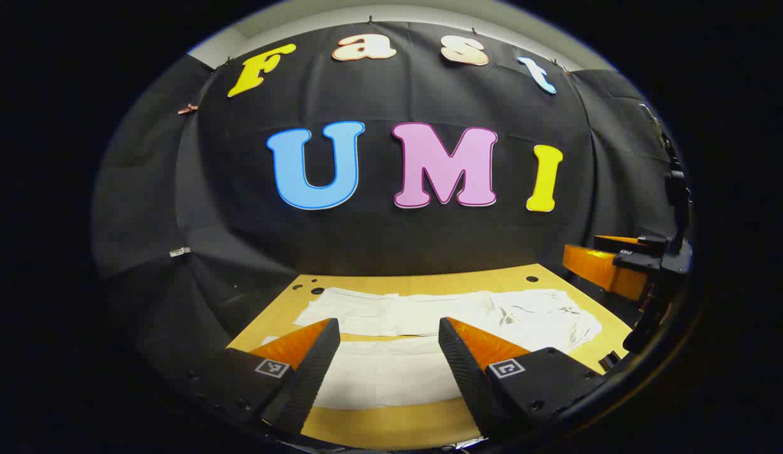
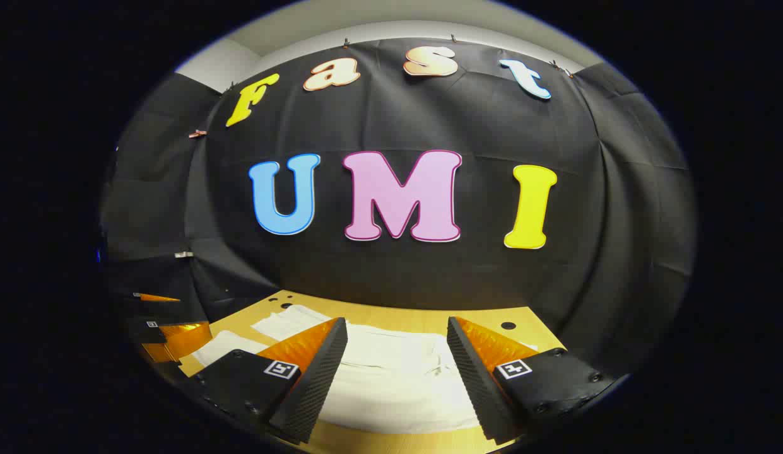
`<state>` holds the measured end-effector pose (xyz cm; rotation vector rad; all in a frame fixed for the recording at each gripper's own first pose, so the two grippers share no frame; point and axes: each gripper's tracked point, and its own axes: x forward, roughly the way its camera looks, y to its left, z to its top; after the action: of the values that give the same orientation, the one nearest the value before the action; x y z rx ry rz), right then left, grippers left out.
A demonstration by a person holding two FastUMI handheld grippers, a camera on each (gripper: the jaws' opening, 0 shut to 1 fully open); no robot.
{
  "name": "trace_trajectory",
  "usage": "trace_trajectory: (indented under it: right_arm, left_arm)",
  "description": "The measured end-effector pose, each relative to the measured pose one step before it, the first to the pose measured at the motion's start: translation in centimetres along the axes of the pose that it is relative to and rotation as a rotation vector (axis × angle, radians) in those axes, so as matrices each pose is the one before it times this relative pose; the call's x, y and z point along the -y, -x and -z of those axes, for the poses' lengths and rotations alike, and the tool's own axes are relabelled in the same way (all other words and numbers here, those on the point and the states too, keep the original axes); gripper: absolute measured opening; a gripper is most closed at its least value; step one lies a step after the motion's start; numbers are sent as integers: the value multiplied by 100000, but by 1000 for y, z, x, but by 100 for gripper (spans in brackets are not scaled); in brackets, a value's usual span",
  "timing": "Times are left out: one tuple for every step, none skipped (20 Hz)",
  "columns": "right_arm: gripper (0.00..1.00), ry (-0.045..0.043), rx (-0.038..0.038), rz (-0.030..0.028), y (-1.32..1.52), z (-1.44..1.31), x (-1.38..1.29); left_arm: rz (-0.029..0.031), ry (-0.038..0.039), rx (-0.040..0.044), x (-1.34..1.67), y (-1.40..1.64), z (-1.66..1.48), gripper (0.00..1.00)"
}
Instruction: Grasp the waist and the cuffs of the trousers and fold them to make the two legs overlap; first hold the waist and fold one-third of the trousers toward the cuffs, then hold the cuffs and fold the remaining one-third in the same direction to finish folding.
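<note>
One pair of white trousers (image 1: 429,315) lies spread flat on one wooden table (image 1: 429,280), and two grippers hang above it — one in each of the person's hands. In the left gripper view the trousers stretch sideways across the table, with two legs lying as separate strips, one farther and one nearer; the rumpled, wider end sits toward the right side of that view. The left gripper (image 1: 388,343) hovers over the near leg with its jaws wide apart, and white cloth shows in the gap between its two fingers (image 1: 309,372); it holds nothing. At the right edge of the same view the other gripper is seen farther off, beyond the rumpled end of the trousers. In the right gripper view the right gripper (image 2: 397,343) also stands wide open and empty, its fingers (image 2: 476,378) framing a bunched part of the trousers (image 2: 397,378) just below and ahead of them, not touching as far as can be told. The table (image 2: 391,315) shows several small dark holes near its far edge — the booth's black cloth wall (image 2: 397,113) rises right behind it.
</note>
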<state>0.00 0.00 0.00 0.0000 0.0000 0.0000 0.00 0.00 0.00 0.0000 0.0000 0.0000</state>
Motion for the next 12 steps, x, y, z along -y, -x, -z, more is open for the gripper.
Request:
trace_trajectory:
  right_arm:
    - [97,-92,-140,303,-708,166,3]
    - [97,-1472,-2061,-648,-595,578,-289]
    - [97,-1371,-2697,-1127,-393,882,-342]
    - [98,-1173,-2381,-2040,-314,425,-520]
    - [97,-947,-1328,-983,-181,259,-453]
    - [97,-555,-575,133,-34,-89,-233]
    - [97,-413,-256,-585,-50,0,-397]
    - [97,-722,-394,-965,-64,-3,-529]
    - [97,-1089,172,-1044,109,-72,-707]
    - [98,-563,710,-243,-18,-169,-547]
    - [98,-181,-624,-55,-148,194,-528]
    - [98,387,-1140,1194,-104,364,-212]
  left_arm:
    - [1813,-618,-745,207,-779,183,98]
    - [1803,-378,-804,135,-739,74,98]
    - [920,-713,-195,-44,-438,220,98]
    - [-289,-1134,83,-304,-254,-190,98]
    - [117,-926,55,-388,-168,23,98]
    - [318,-357,331,-295,-121,-181,98]
    - [155,291,-333,-279,-188,195,98]
    - [334,969,-1172,-419,-197,252,98]
    - [410,1093,-1022,-419,-266,358,98]
    - [208,616,-46,-548,-105,-147,98]
    - [-261,-43,186,-703,-74,-98,98]
    - [-534,-422,990,-883,14,-251,98]
